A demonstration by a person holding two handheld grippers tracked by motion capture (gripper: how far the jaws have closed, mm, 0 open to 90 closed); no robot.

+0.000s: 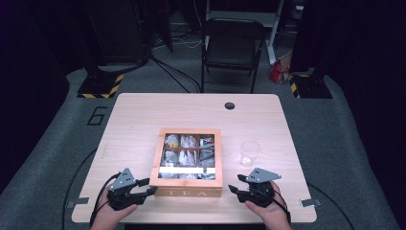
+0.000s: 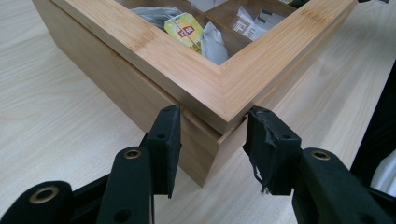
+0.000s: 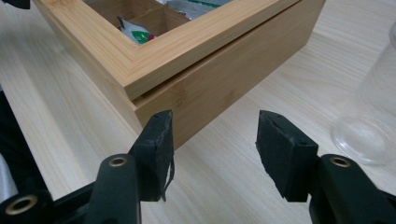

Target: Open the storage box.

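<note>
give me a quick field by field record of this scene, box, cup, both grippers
surface: light wooden table
box: wooden tea box marked TEA, near the table's front edge, windowed lid down, tea bags visible in its compartments
cup: clear plastic cup, upright, right of the box, apart from it
left hand-held gripper: open, jaws straddling the box's front left corner at the lid seam
right hand-held gripper: open, aimed at the box's front right corner, not touching it
beyond table: black folding chair
</note>
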